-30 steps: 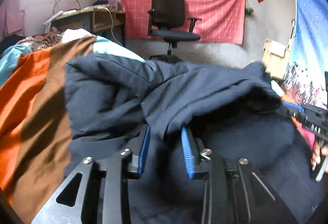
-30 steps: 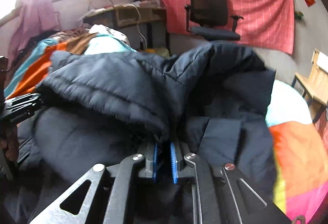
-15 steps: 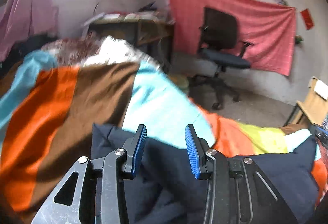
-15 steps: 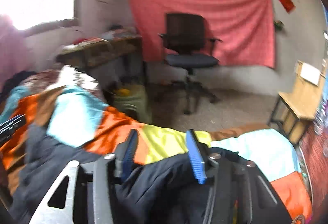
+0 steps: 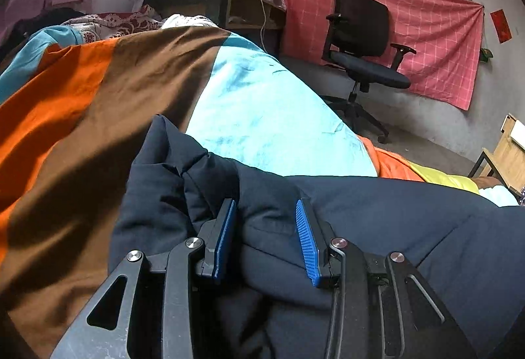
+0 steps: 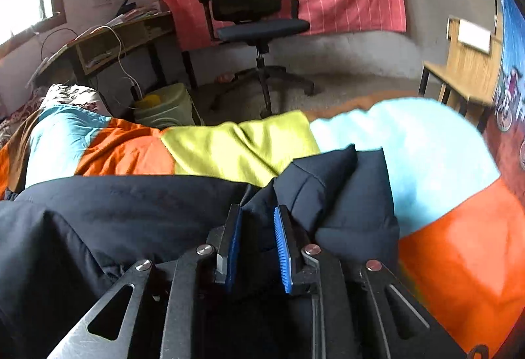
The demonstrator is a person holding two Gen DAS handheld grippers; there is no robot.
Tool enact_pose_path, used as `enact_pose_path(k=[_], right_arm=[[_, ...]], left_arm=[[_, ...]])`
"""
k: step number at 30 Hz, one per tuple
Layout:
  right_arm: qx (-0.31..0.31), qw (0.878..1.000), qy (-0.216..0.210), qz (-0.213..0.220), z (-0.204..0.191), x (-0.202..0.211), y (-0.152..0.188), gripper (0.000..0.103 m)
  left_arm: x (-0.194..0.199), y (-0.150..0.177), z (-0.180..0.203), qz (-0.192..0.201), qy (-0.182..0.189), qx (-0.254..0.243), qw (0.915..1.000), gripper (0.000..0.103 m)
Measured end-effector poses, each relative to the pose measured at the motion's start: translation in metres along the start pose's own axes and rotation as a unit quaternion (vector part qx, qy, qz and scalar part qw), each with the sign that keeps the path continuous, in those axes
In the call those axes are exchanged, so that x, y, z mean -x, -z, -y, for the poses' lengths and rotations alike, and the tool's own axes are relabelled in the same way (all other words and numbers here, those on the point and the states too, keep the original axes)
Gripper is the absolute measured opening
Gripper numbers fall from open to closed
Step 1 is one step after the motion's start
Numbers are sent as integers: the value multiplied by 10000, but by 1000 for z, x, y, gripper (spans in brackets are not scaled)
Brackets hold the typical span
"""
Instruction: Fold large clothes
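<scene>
Lying crosswise on the patchwork bed cover (image 5: 249, 109), the navy padded jacket (image 5: 377, 211) is spanned end to end by both tools, the left tool (image 5: 265, 227) parted wide over one corner, the right tool (image 6: 258, 232) narrowed around a fold (image 6: 259, 211) at the other.

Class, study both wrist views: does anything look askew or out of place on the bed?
The dark navy padded jacket lies folded on the colour-block quilt, but its right end is bunched and uneven. Nothing is spilled or damaged.
</scene>
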State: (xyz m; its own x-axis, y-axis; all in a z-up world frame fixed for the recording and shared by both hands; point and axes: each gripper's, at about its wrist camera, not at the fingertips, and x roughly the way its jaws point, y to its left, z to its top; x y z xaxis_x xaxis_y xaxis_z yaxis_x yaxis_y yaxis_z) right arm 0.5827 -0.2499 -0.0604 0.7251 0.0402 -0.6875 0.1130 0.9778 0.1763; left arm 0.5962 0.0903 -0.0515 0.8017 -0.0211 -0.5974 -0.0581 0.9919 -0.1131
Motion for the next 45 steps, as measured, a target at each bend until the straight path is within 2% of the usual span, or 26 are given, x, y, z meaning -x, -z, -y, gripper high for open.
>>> enact_pose_path(k=[3,6,8,12,15,17,20,23,30,33,41,45], right_arm=[[52,10000,15,-62,-2,0,-1,17],[204,9998,33,30,-9,15,-12,20],[346,9988,-209,288,-18,39,-20,23],[626,9936,-795,497,-45,70,-32,23],[734,9880,-1334,278,-68,79,-28,23],[802,9852,-1508,175,-75,82,-20,23],[1002,9820,-1601,53,-84,84,-6,23],[1244,9796,-1575,-37,-88,84,10,23],[1644,9765,-1385,-138,-95,59,36,23],[1717,9754,-1380,-59,-94,49,44,23],[1398,9767,-1627,-72,-83,25,52,22],[1451,9786,-1460,26,-86,22,56,21]], left_arm=[[17,-12,-1,148,35,36,9999,33],[45,-25,-3,471,412,212,9978,33],[61,-33,8,555,818,124,9950,33],[77,-34,38,355,1516,-331,9873,33],[82,-24,54,100,1965,-687,9780,33],[81,-12,61,-136,2201,-840,9717,33],[75,8,64,-337,2263,-1121,9670,33],[70,22,70,-424,2123,-1409,9661,34],[49,48,86,-323,1763,-1968,9639,34],[42,59,81,-237,1813,-1979,9630,34],[35,68,79,-124,1849,-2018,9617,34],[35,71,78,-83,1848,-2011,9619,34]])
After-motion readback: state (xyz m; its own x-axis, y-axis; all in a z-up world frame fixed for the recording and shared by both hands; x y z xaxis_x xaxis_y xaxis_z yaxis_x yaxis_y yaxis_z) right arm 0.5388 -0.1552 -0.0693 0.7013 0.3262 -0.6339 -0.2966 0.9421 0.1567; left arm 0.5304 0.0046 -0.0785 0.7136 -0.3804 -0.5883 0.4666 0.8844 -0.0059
